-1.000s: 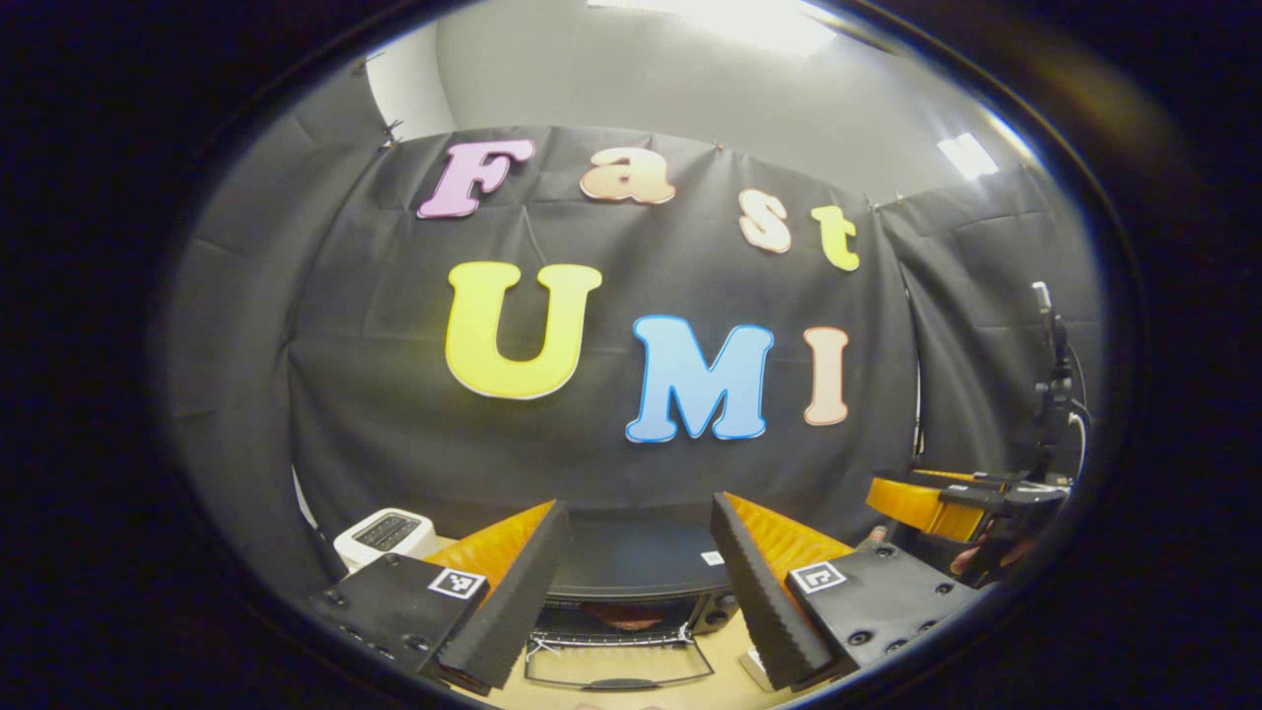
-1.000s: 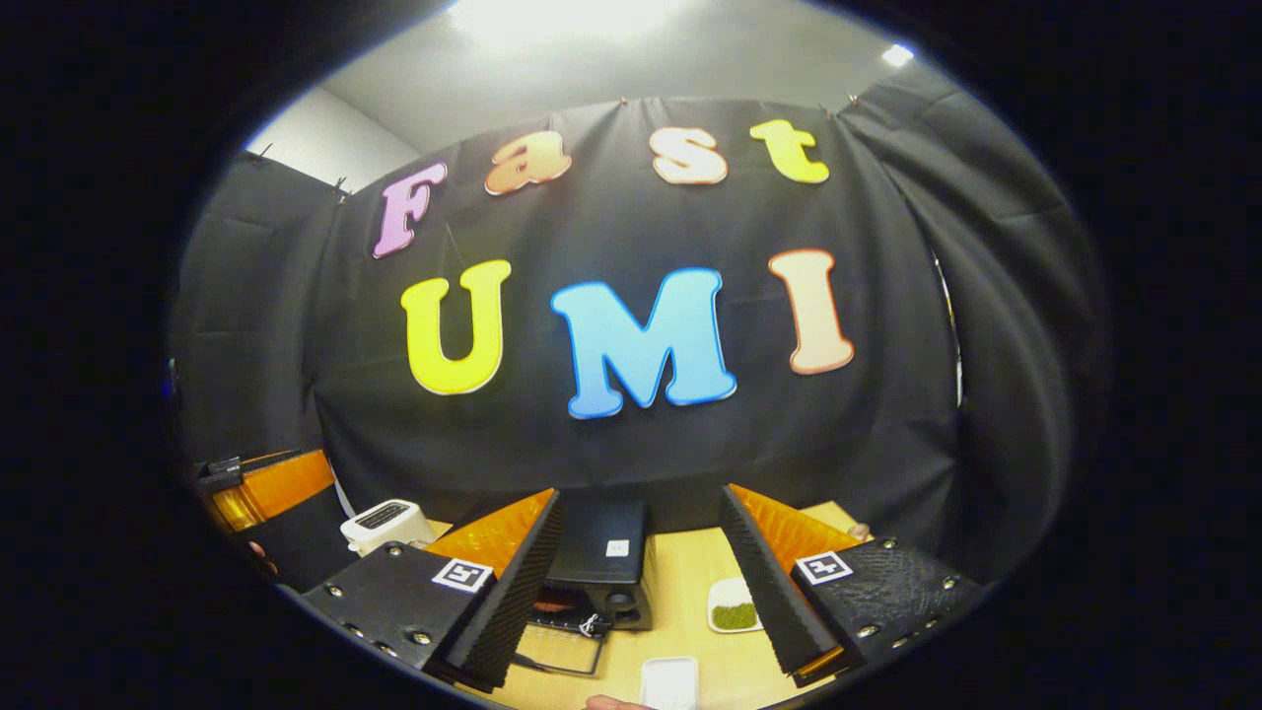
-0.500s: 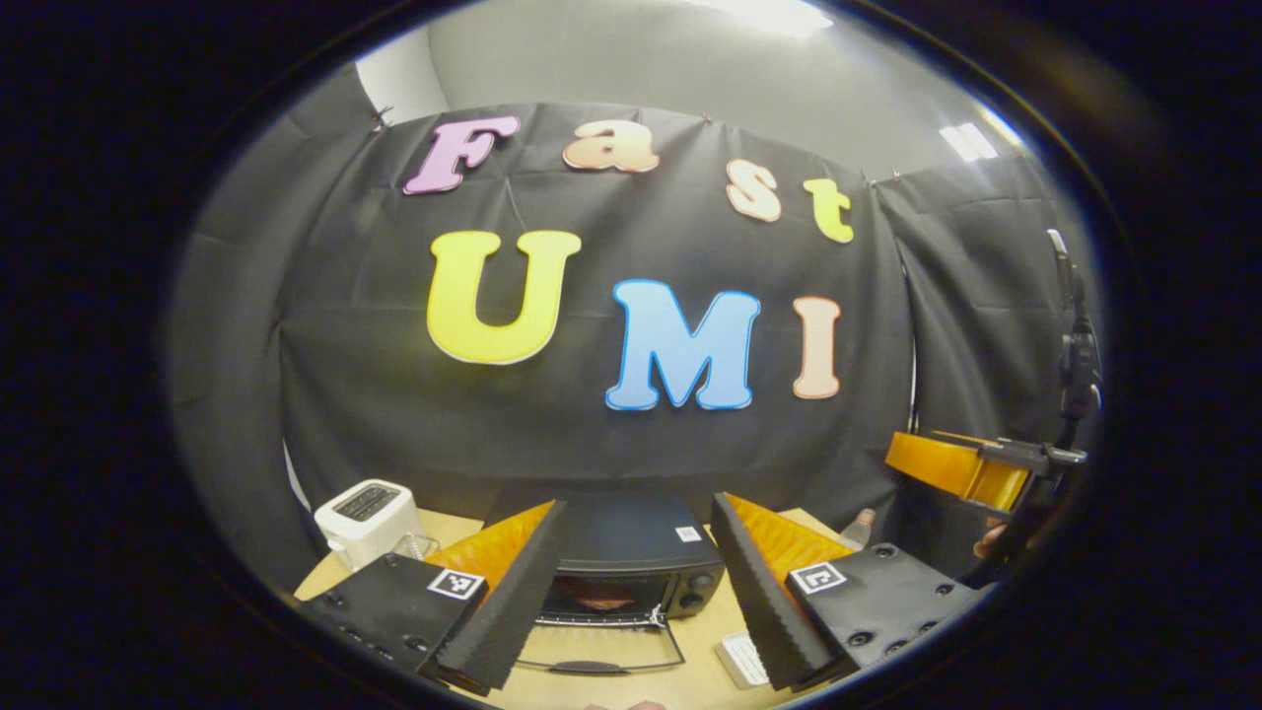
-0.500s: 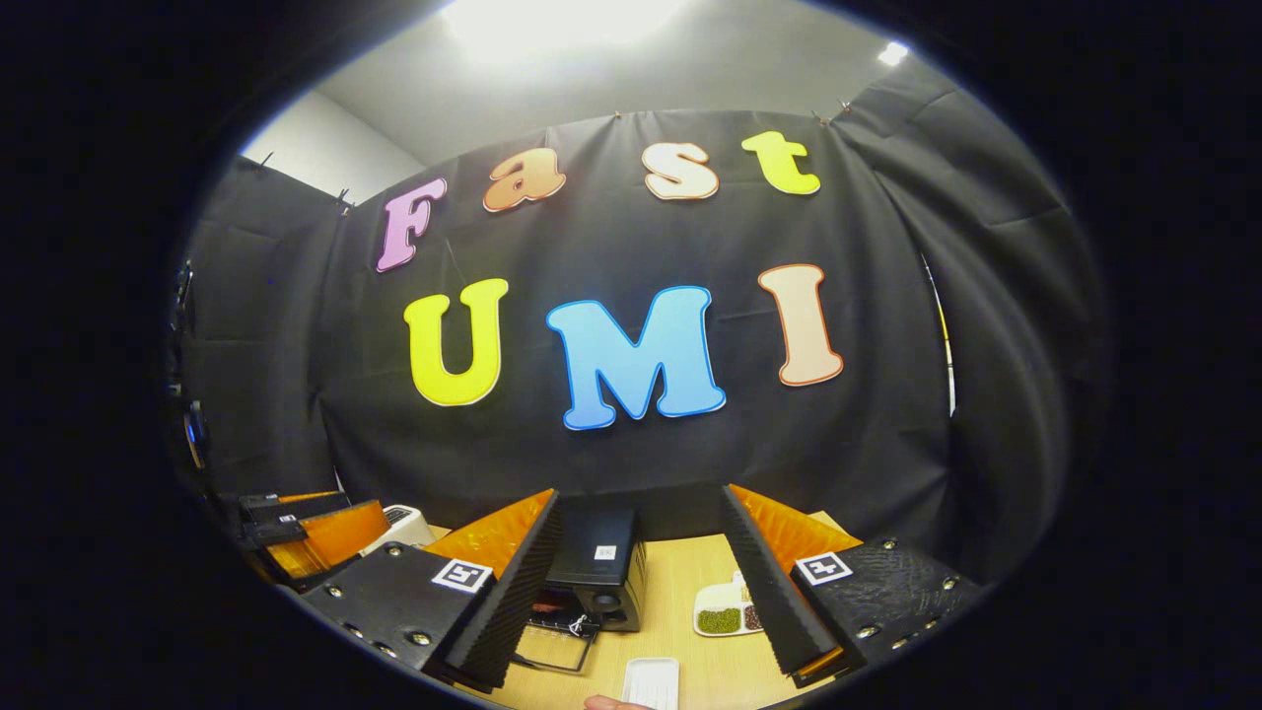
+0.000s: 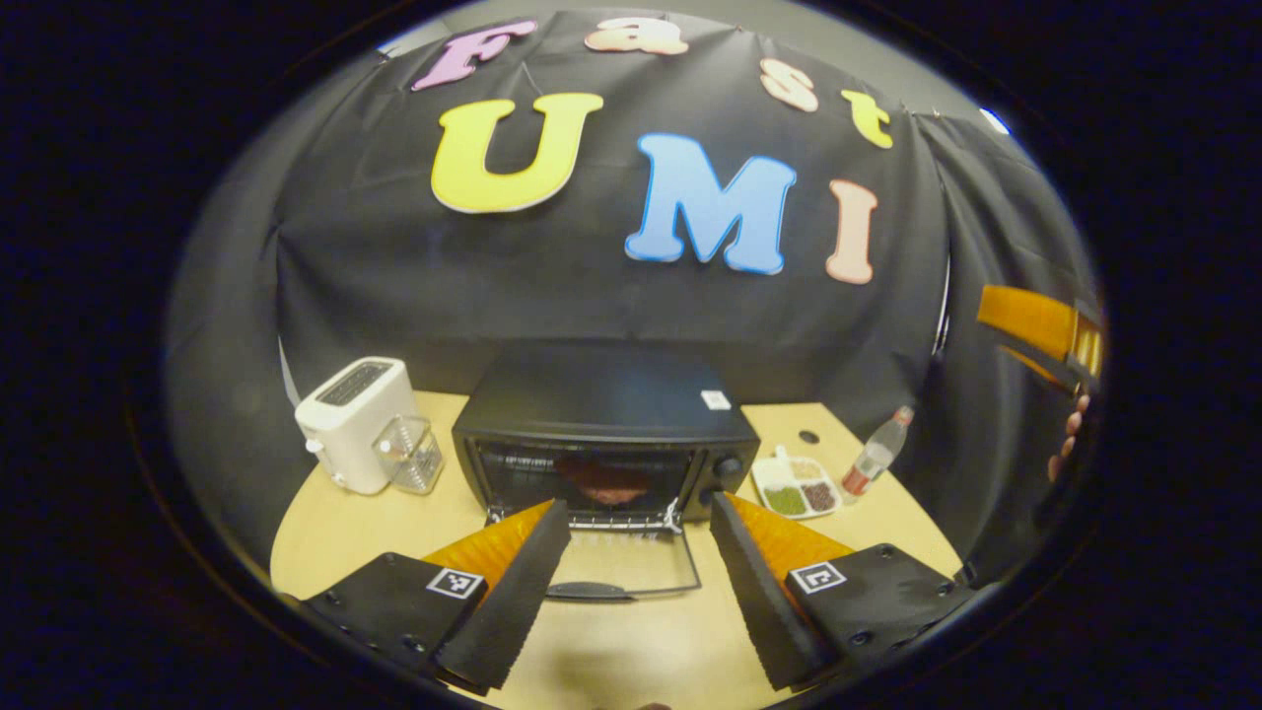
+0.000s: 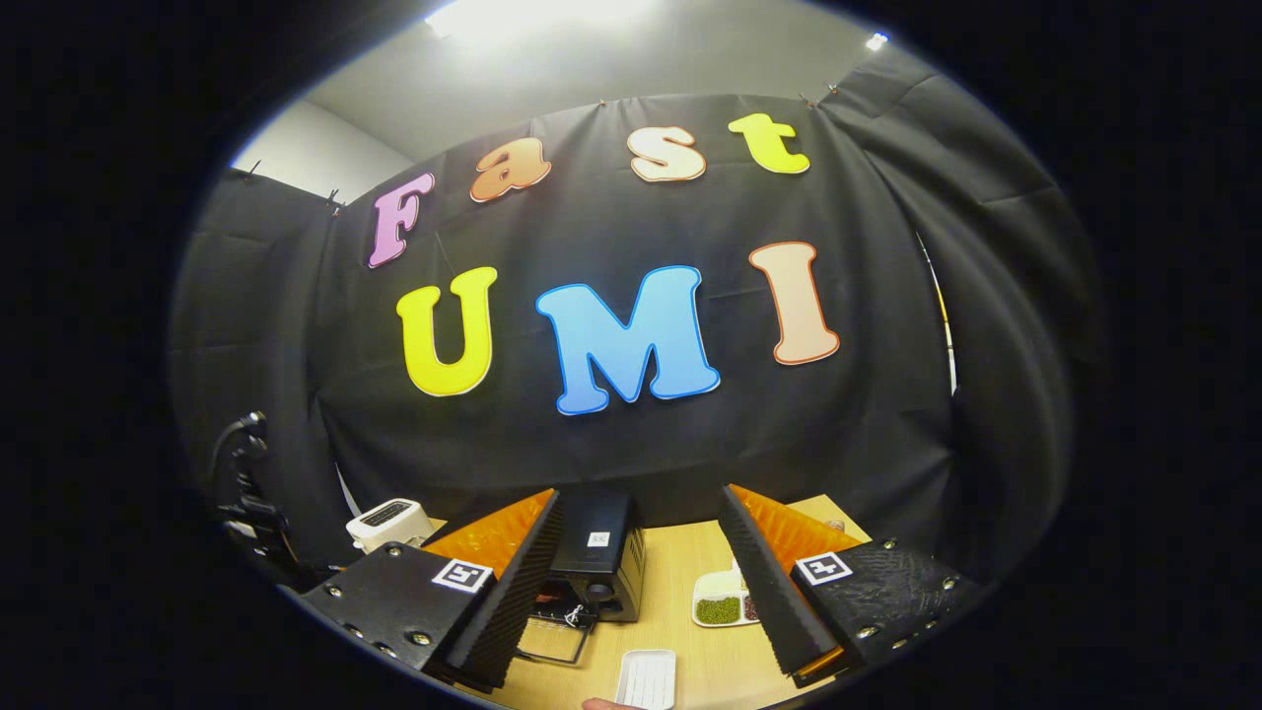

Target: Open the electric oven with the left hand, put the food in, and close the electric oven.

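Oven (image 5: 603,419) door (image 5: 619,567) down, food (image 5: 603,481) inside. Left gripper (image 5: 631,577) & right gripper (image 6: 639,582) both spread wide, holding 0. Might bump door edge, miss handle, not shut.

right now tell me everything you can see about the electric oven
The electric oven is a black, boxy countertop unit standing upright on the light wooden table, in front of the black cloth wall. Its glass door, with a dark handle at its front edge, is folded down flat and open. A reddish-brown piece of food sits inside. Round knobs line its right side, and a small white sticker is on top.
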{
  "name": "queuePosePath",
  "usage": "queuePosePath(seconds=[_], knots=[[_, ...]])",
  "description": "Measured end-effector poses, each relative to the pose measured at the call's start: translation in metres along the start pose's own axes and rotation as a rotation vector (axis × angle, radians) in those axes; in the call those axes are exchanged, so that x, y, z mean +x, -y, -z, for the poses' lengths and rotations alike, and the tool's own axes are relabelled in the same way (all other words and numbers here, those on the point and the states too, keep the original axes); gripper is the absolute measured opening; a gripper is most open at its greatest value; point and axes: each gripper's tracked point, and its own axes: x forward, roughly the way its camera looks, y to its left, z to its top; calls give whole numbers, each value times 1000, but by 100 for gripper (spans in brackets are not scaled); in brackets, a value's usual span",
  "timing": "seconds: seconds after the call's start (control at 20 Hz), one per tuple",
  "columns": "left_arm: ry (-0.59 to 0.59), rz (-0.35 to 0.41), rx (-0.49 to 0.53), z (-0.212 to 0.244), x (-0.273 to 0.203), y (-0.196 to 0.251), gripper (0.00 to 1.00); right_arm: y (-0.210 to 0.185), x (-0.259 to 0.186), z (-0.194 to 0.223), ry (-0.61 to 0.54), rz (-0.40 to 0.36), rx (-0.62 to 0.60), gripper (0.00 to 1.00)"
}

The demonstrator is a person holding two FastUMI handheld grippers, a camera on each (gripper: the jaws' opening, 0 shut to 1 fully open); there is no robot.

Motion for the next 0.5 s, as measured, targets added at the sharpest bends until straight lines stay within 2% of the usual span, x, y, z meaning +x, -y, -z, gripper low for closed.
queuePosePath(seconds=[0.1,0.15,0.2,0.25,0.35,0.4,0.5], knots=[[-86,-15,-20,30,12,-5,100,4,1,4,-8,9,2,96],[-132,-25,-32,48,16,-8,97,7,0,5,-12,16,4,96],[-183,-35,-39,66,21,-12,100,10,-1,6,-14,22,7,88],[-224,-34,-42,83,24,-16,100,13,-1,7,-17,29,9,88],[-278,-35,-25,108,31,-20,94,19,-1,9,-23,40,7,88],[-313,-44,-11,119,34,-24,98,21,0,10,-25,47,4,88],[-380,-55,9,140,38,-31,100,26,0,11,-27,59,5,87]])
